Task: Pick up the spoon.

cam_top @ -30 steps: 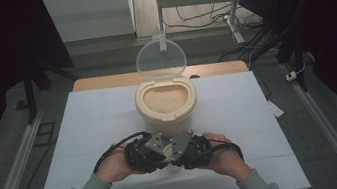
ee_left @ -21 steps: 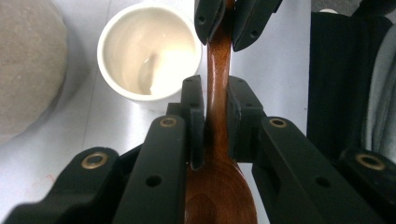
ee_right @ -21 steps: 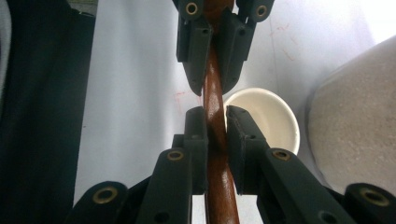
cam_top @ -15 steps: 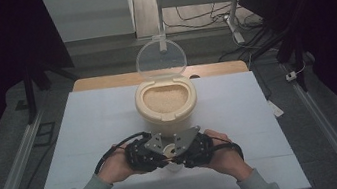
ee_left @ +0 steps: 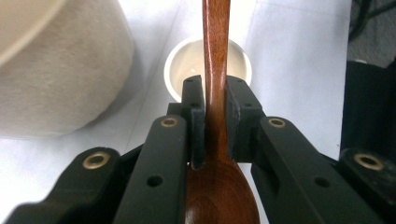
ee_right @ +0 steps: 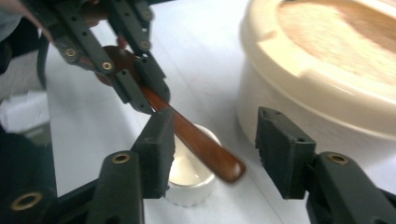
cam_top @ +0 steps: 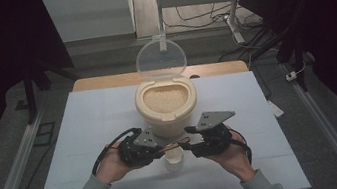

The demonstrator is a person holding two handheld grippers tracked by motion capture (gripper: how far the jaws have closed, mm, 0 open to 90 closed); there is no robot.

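Note:
A brown wooden spoon [ee_left: 215, 56] is clamped at its neck by my left gripper [ee_left: 215, 93], which is shut on it with the bowl toward the hand. The handle reaches out over a small white cup [cam_top: 173, 159]. In the right gripper view the spoon's handle end [ee_right: 210, 156] lies between the jaws of my right gripper [ee_right: 219, 144]. Those jaws have just been opening and stand open, neither pad pressing on the spoon. From above, the left gripper [cam_top: 160, 150] and right gripper [cam_top: 188, 139] face each other over the cup.
A round cream container [cam_top: 144, 112] full of pale grain stands just beyond the grippers, its clear lid [cam_top: 160, 59] tipped up at the back. The container's wall [ee_right: 280, 112] is close to the right gripper's outer jaw. White table surface [cam_top: 89, 116] lies around it.
The right gripper's jaws have spread apart off the spoon handle, and that hand has drawn away to the right. The left gripper still holds the spoon in place.

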